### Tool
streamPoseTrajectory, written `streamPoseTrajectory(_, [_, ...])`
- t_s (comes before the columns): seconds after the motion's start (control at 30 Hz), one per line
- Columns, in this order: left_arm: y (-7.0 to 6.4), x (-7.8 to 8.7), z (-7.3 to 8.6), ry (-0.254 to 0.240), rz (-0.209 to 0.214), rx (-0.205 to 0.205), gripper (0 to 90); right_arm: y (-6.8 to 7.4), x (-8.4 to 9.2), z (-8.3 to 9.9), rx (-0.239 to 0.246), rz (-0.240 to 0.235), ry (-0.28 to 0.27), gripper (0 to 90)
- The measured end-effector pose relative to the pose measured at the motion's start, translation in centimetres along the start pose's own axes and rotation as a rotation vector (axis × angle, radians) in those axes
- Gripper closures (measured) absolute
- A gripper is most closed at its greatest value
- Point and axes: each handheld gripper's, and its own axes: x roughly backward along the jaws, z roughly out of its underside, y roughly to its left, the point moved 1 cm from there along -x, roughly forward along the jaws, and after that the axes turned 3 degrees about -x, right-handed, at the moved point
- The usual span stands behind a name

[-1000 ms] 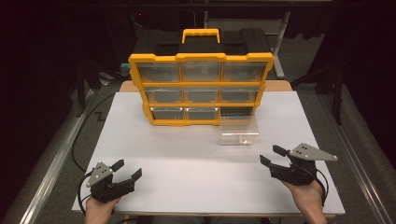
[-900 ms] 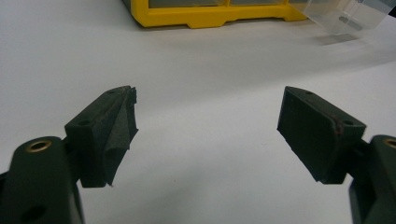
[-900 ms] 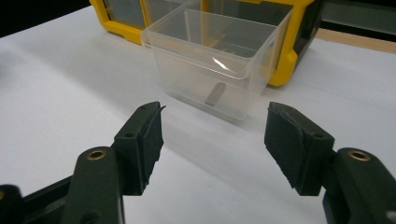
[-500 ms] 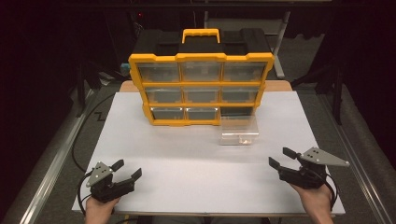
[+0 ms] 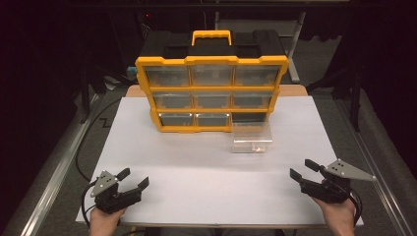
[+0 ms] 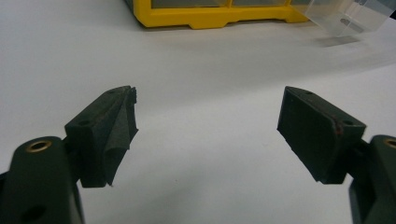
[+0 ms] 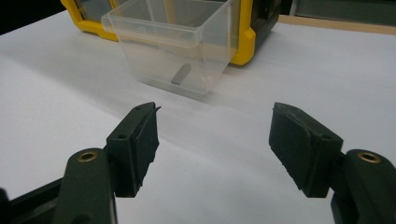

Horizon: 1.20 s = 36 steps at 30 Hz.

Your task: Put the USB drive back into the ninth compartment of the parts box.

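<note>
Right gripper view is showing a small grey piece (image 7: 180, 74) inside the clear bin (image 7: 173, 44). Right hand-held gripper (image 5: 307, 169) is hovering low, jaws wide, having just been opening, empty; left hand-held gripper (image 5: 133, 178) is resting wide, empty.

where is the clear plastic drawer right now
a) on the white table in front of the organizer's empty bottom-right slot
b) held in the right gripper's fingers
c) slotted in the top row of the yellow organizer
a: the clear plastic drawer sits on the white table, before the yellow and black organizer, clear of both grippers.
</note>
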Motion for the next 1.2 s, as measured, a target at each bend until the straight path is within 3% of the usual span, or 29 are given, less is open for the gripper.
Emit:
streamPoseTrajectory(0.57, [0.0, 0.1, 0.0, -0.004, 0.0, -0.001, 20.4, -0.5, -0.2, 2.1, -0.013, 0.006, -0.014, 29.6])
streamPoseTrajectory(1.2, [0.0, 0.1, 0.0, -0.006, 0.001, 0.001, 20.4, -1.4, 0.3, 4.1, -0.067, 0.014, -0.049, 27.9])
